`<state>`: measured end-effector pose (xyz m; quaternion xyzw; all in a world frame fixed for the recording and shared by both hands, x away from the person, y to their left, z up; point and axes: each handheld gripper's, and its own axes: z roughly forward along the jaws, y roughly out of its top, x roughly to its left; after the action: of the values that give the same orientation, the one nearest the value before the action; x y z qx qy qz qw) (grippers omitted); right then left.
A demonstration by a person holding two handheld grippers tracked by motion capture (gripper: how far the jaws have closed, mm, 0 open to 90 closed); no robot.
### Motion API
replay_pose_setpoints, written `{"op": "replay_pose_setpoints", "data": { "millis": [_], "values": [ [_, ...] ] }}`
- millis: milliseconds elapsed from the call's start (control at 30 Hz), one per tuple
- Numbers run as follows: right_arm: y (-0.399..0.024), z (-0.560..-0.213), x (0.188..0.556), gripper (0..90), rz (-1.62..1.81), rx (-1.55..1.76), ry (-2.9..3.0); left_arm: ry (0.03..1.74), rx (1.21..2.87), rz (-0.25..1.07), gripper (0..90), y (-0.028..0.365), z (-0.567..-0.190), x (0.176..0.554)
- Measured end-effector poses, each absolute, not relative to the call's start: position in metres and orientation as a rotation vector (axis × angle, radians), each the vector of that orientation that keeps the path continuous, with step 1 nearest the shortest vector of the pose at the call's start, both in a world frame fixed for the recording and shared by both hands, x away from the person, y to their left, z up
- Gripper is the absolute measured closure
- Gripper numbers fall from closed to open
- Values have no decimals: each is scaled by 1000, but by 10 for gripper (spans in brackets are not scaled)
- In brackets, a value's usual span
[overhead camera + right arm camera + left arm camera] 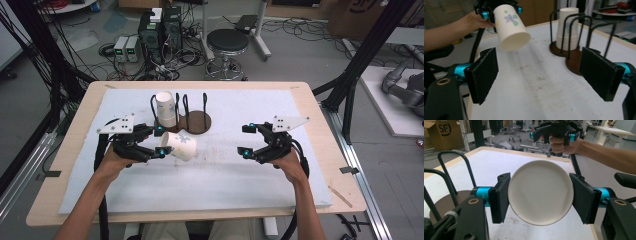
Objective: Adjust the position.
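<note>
A white paper cup with a flower print [181, 145] hangs tilted above the white mat, its mouth toward the right. My left gripper [161, 141] is shut on its base end. In the left gripper view both pads press the sides of the cup [540, 180], whose round bottom faces the camera. My right gripper [245, 140] is held above the mat to the right, open with nothing between its jaws. In the right gripper view the held cup [510, 27] is ahead on the left, apart from the open right gripper [539, 75].
A black wire rack on a brown round base [199, 123] stands at the mat's far middle and holds a stack of paper cups [166, 108], also seen as the stack [566, 27]. The mat [220, 180] lies on a wooden table. Stool and cables beyond.
</note>
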<state>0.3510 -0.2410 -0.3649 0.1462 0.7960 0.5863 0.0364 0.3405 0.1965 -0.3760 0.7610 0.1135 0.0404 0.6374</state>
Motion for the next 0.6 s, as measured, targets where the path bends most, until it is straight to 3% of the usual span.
{"op": "replay_pose_setpoints", "data": {
  "millis": [600],
  "values": [
    [-187,-354,372,165,1908,238,2543,230,1727,60,367,179,-376,341]
  ]
}}
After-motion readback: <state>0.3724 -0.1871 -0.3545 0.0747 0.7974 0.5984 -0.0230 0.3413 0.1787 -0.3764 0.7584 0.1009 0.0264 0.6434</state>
